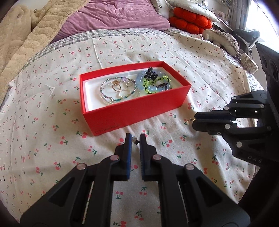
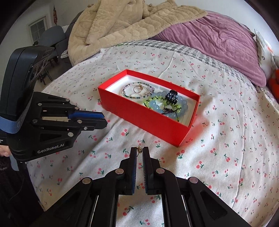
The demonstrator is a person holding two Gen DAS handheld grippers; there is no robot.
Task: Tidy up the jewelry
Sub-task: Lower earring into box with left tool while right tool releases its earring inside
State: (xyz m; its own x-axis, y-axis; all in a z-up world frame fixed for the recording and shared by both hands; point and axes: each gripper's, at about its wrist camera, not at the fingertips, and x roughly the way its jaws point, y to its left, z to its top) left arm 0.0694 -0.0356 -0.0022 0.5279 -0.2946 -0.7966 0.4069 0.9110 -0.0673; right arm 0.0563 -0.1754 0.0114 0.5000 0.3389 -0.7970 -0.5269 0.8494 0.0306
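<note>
My left gripper (image 1: 135, 138) pinches small dark-beaded earring (image 1: 134, 139); my right gripper (image 2: 139, 150) clamps gold earring (image 2: 139, 149) – both above cherry-print sheet (image 1: 52, 139). Red box (image 1: 132, 111) of bracelets (image 1: 118, 90) at twelve o'clock.

Location: a bedroom in a home. The work surface is a bed covered with a cherry-print sheet (image 1: 52, 122) over a grey checked cover (image 2: 157, 44). Supporting evidence — a purple quilt (image 2: 218, 41), a beige fleece blanket (image 2: 122, 22), a red-orange cushion (image 1: 190, 21) and a white pillow (image 1: 188, 8). A chair (image 2: 50, 37) stands by a white door (image 2: 37, 28).
</note>
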